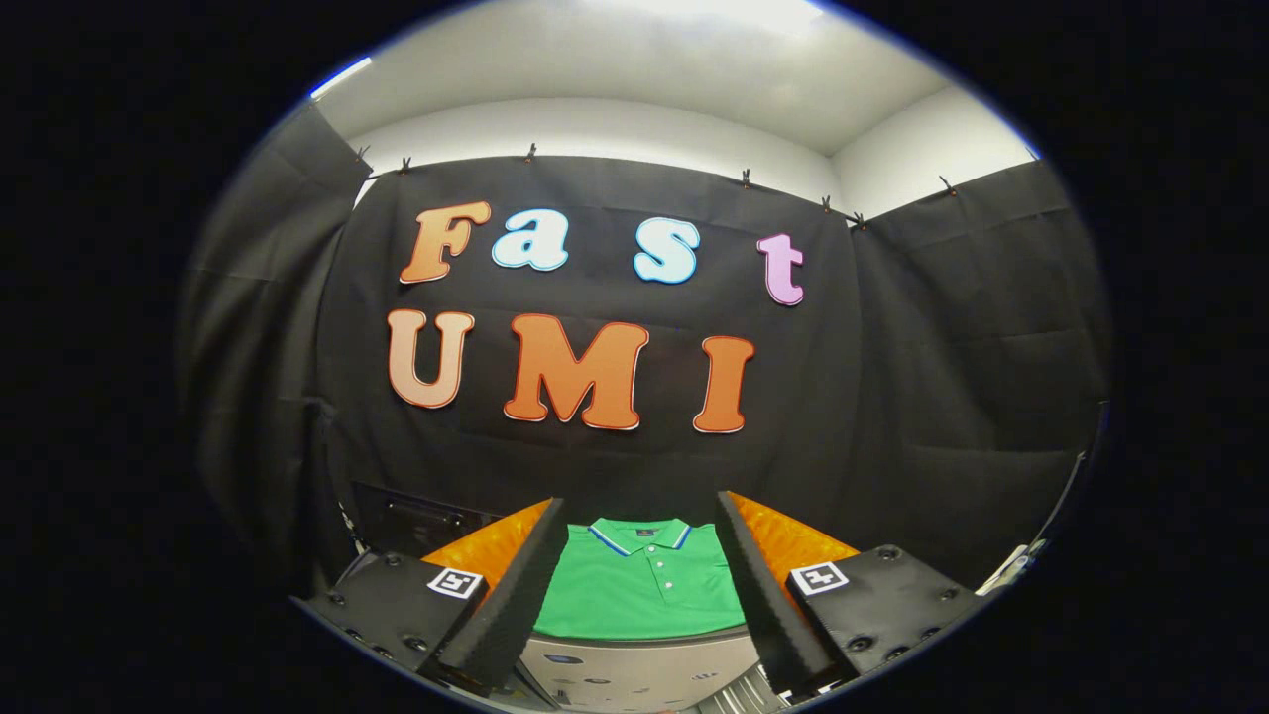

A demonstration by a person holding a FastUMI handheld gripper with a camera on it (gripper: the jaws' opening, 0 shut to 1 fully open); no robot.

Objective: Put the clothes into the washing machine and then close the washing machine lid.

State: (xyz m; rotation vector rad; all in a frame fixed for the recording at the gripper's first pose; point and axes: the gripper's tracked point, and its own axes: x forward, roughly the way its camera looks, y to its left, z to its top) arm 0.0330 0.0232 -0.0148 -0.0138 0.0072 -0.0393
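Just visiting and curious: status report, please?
Gripper open, fingers spread, holding nothing. Folded green polo shirt lies ahead between the fingers, untouched, on a light grey surface. Nothing in the way.

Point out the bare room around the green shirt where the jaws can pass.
The gripper is open, jaws wide apart, nothing between them but the green polo shirt just ahead. Free room: the air above the shirt, up to the black cloth wall. The light surface shows bare below the shirt's hem. The shirt covers the stretch between the jaws, so that is crowded.
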